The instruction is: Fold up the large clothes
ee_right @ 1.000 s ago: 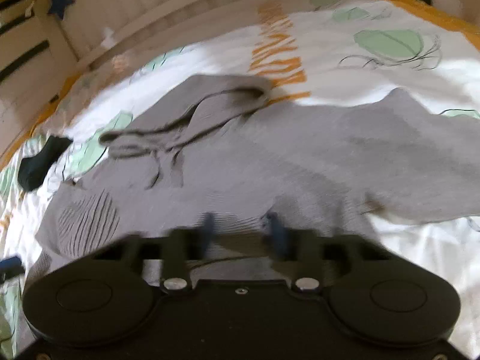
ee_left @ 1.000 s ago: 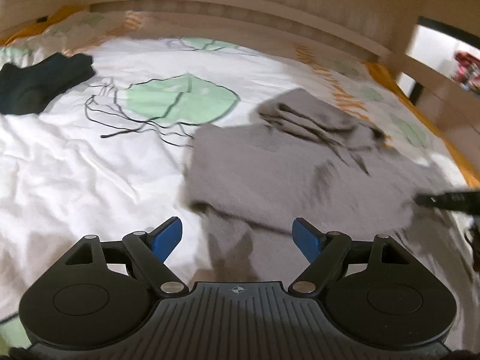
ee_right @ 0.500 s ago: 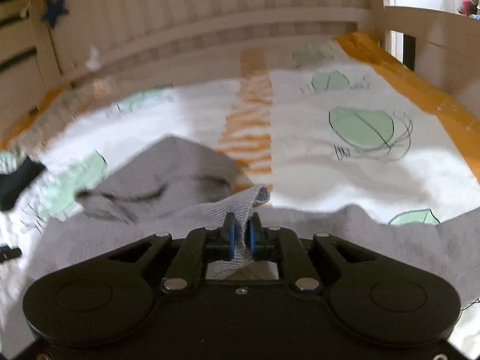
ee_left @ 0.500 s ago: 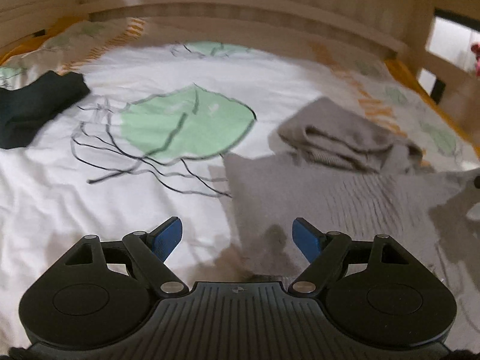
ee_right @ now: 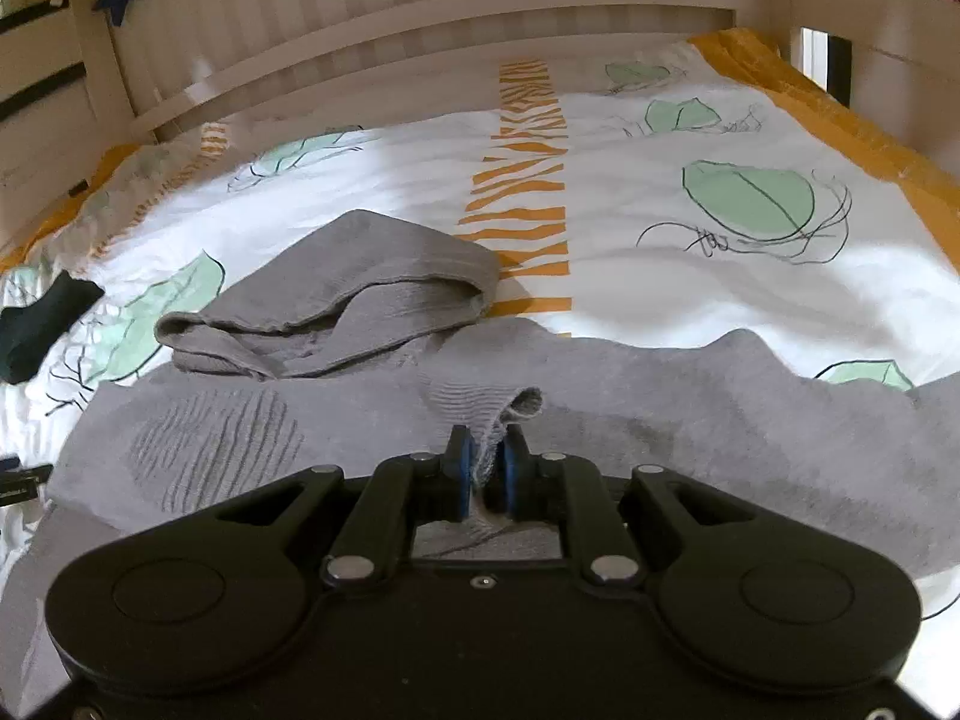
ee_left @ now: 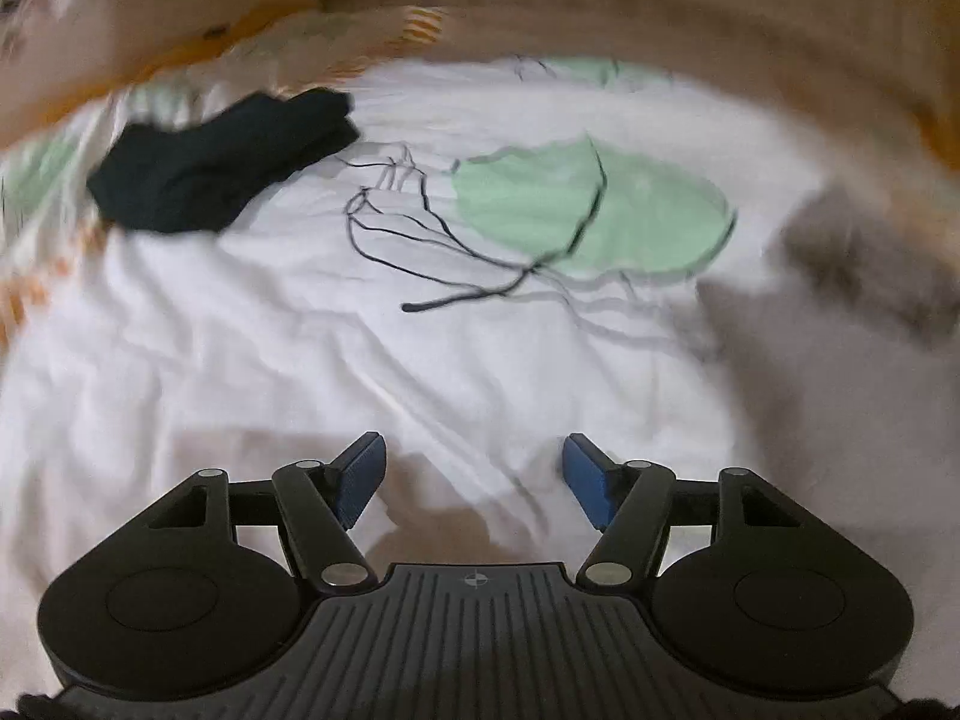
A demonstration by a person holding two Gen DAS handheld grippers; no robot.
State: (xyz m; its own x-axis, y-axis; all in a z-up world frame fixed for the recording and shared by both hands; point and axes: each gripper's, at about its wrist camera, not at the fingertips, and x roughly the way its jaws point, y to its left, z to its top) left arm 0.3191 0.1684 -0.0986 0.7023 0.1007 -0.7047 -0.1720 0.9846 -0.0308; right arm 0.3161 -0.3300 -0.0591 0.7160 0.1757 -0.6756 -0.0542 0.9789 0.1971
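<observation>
A grey hoodie (ee_right: pixel 690 414) lies spread on the bed, its hood (ee_right: pixel 360 294) bunched toward the headboard. My right gripper (ee_right: pixel 485 468) is shut on a ribbed sleeve cuff (ee_right: pixel 498 414) of the hoodie and holds it over the body of the garment. In the left wrist view the hoodie (ee_left: pixel 840 324) shows blurred at the right edge. My left gripper (ee_left: pixel 474 468) is open and empty above bare white sheet, to the left of the hoodie.
The bed sheet (ee_right: pixel 660 276) is white with green leaf prints and an orange stripe. A dark folded garment (ee_left: pixel 222 168) lies at the far left, also in the right wrist view (ee_right: pixel 42 318). A wooden slatted headboard (ee_right: pixel 420 18) and side rail (ee_right: pixel 870 18) bound the bed.
My right gripper closed on the sleeve cuff and has carried it over the hoodie's body. My left gripper, still open, has swung left off the hoodie onto bare sheet.
</observation>
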